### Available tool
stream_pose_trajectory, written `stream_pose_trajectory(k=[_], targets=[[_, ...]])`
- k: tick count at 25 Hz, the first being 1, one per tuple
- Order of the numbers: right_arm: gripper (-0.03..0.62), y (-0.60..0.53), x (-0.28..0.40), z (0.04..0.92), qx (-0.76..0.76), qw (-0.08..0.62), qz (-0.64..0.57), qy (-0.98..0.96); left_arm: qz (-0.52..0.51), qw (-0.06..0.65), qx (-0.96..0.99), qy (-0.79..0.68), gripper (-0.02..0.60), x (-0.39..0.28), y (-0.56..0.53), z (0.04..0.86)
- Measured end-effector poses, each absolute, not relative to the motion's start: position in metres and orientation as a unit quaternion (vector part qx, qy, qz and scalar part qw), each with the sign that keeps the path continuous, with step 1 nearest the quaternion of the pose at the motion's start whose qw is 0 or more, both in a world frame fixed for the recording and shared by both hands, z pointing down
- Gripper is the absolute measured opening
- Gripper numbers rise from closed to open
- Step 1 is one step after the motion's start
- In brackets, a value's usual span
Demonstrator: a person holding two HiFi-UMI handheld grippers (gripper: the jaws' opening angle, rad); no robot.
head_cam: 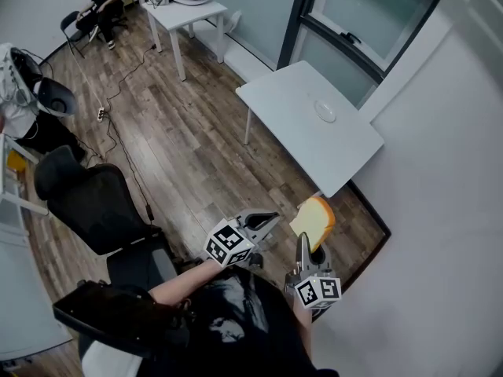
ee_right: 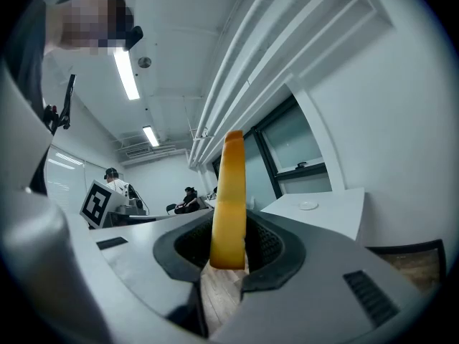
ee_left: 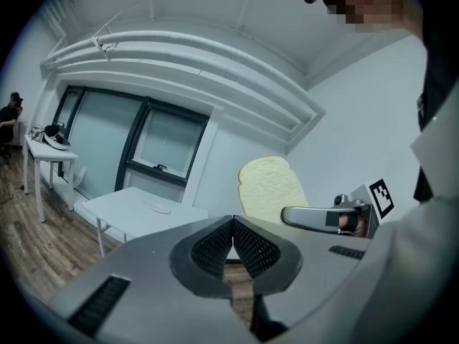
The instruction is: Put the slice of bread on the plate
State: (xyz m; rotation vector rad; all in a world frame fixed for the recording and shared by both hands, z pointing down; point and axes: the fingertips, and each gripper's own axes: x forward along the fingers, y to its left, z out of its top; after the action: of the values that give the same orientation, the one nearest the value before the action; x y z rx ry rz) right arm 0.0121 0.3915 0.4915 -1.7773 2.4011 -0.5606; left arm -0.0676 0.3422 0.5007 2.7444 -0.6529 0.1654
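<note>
My right gripper [head_cam: 305, 243] is shut on a slice of bread [head_cam: 313, 221], held upright over the wooden floor. In the right gripper view the bread [ee_right: 229, 206] stands edge-on between the jaws, brown crust toward the camera. My left gripper [head_cam: 267, 221] is shut and holds nothing; its pads [ee_left: 217, 248] meet at the tip. From the left gripper view the pale face of the bread [ee_left: 270, 190] shows to the right, with the right gripper [ee_left: 308, 217] beside it. A small white plate [head_cam: 324, 111] lies on the white table [head_cam: 291, 124] well ahead of both grippers.
A black office chair [head_cam: 90, 199] stands at the left. A second white table [head_cam: 185, 14] with dark gear is at the far back, where a seated person [head_cam: 100, 5] is. A white wall [head_cam: 440, 171] runs along the right, windows [head_cam: 354, 14] behind the table.
</note>
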Motion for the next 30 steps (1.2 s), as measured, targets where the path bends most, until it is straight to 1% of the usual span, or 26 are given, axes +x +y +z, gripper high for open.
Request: stream_pose_trajectory(k=[4,7,12,15,21,24,30], targets=[[0.096,0.392,0.007,0.491,-0.585,0.066,-0.187,0.787,0.052,0.163,0.96,-0.221,0.006,-0.072,0.338,0.505],[0.095,0.393,0.003,0.501,-0.579,0.074,-0.19,0.789,0.025,0.184,0.961,-0.207,0.006,-0.075,0.338,0.508],[0.095,0.385,-0.006,0.51,-0.554,0.06,-0.223,0.8,0.022,0.187,0.97,-0.151,0.006,-0.065,0.348,0.509],[0.095,0.37,-0.008,0.514,-0.523,0.055,-0.222,0.821,0.004,0.185,0.972,-0.146,0.006,-0.055,0.336,0.506],[0.095,0.324,0.039,0.508,-0.532,0.05,-0.2,0.822,0.02,0.175,0.97,-0.165,0.006,-0.018,0.285,0.502],[0.095,0.305,0.063,0.507,-0.529,0.054,-0.202,0.823,0.007,0.172,0.972,-0.16,0.006,0.004,0.266,0.496],[0.095,0.275,0.094,0.511,-0.505,0.058,-0.207,0.836,0.012,0.186,0.969,-0.162,0.006,0.039,0.245,0.507]])
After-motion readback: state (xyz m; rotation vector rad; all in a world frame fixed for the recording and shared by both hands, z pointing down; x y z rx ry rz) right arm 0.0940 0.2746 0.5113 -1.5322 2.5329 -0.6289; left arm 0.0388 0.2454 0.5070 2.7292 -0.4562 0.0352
